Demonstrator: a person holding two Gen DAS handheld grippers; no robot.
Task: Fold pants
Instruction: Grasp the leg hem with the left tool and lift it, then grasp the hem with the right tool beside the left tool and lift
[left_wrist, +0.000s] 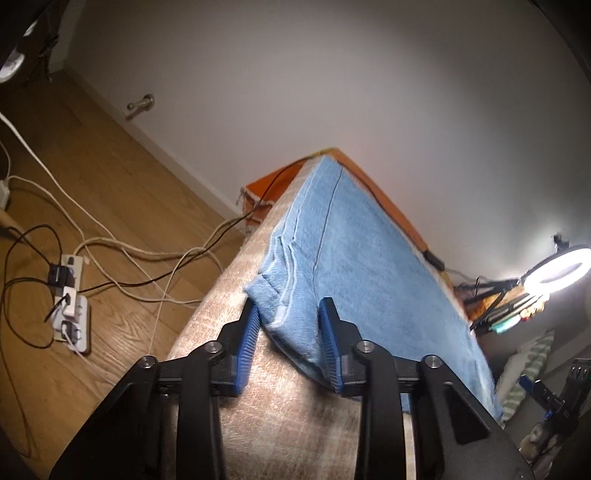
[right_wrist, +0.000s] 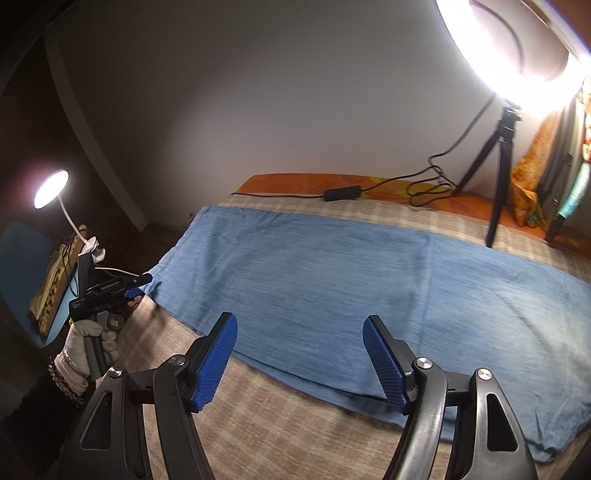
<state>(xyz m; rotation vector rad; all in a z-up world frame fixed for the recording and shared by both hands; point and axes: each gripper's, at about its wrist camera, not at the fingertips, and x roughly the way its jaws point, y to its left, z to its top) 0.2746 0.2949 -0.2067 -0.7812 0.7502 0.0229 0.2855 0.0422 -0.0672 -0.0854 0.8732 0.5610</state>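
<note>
Light blue pants lie flat and lengthwise on a beige checked bed cover. My left gripper is open, its blue fingers on either side of the pants' near corner with its hem and seams. In the right wrist view the pants spread across the bed. My right gripper is open and empty, just above the pants' near long edge. The left gripper, held in a gloved hand, shows at the pants' left end.
A ring light on a tripod and a black cable with its box stand on the orange sheet at the far side. A power strip with cables lies on the wooden floor left of the bed. A desk lamp shines at far left.
</note>
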